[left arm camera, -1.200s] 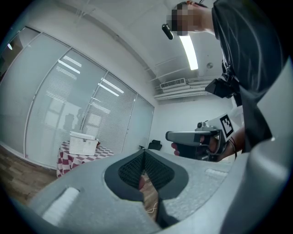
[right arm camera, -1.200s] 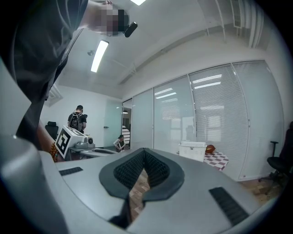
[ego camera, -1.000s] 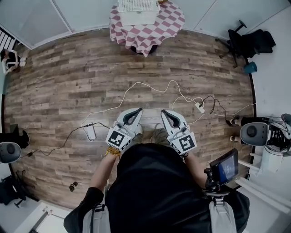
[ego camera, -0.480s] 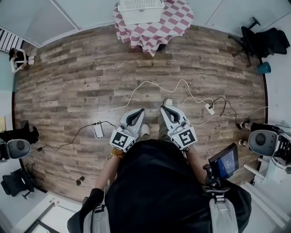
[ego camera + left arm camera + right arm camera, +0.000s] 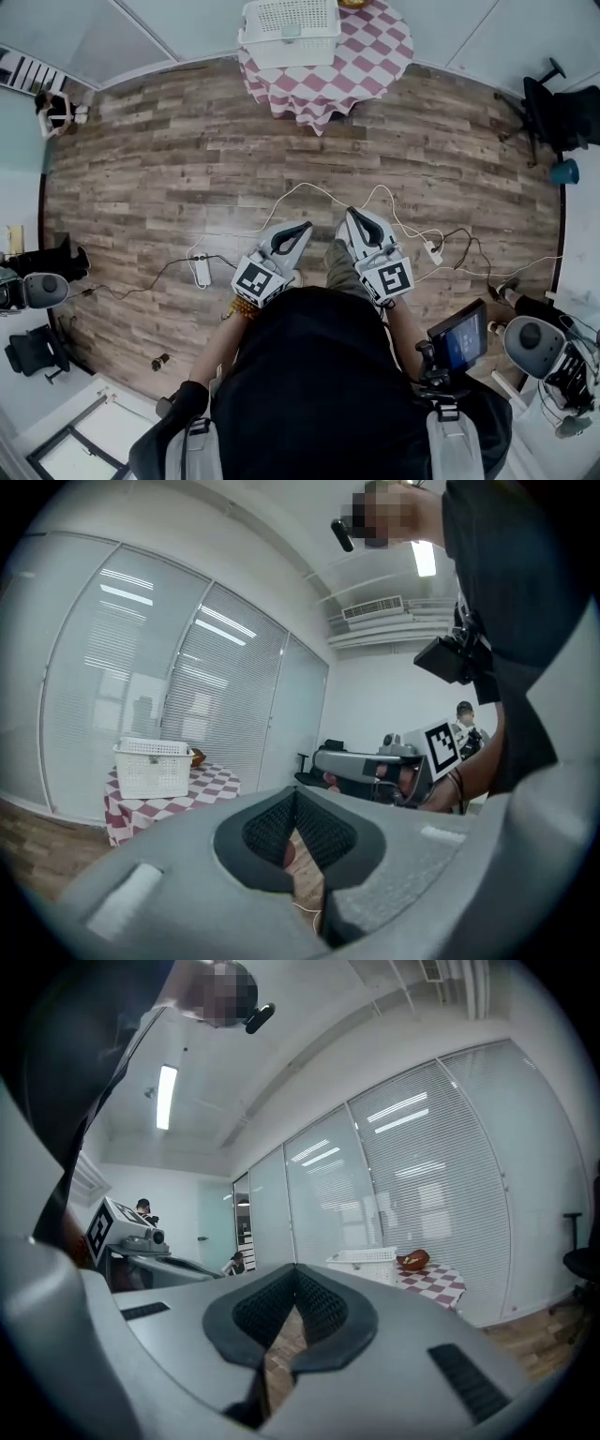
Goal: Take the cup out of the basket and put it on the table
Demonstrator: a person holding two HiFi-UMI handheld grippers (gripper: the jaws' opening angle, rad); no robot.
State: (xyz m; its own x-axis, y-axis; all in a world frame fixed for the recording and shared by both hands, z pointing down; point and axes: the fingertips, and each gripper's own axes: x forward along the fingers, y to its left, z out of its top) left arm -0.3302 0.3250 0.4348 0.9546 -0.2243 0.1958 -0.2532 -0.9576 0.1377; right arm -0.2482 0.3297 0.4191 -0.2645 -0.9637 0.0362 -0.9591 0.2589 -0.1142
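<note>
A white lattice basket (image 5: 289, 28) stands on a round table with a red-and-white checked cloth (image 5: 366, 66) at the far end of the room. I cannot make out the cup inside it. My left gripper (image 5: 302, 228) and right gripper (image 5: 353, 216) are held side by side in front of the person's body, far from the table, both shut and empty. In the left gripper view the jaws (image 5: 295, 799) meet, and the basket (image 5: 152, 766) shows far off at the left. The right gripper view shows shut jaws (image 5: 296, 1279) and the basket (image 5: 361, 1262) beyond them.
White and black cables and a power strip (image 5: 201, 272) lie on the wooden floor between me and the table. A black office chair (image 5: 553, 103) and a teal bin (image 5: 565, 172) stand at the right wall. A brown object (image 5: 412, 1260) sits on the table behind the basket.
The person has walked toward the table: it and the basket sit lower and larger in the head view. Both grippers stay shut and empty before the body.
</note>
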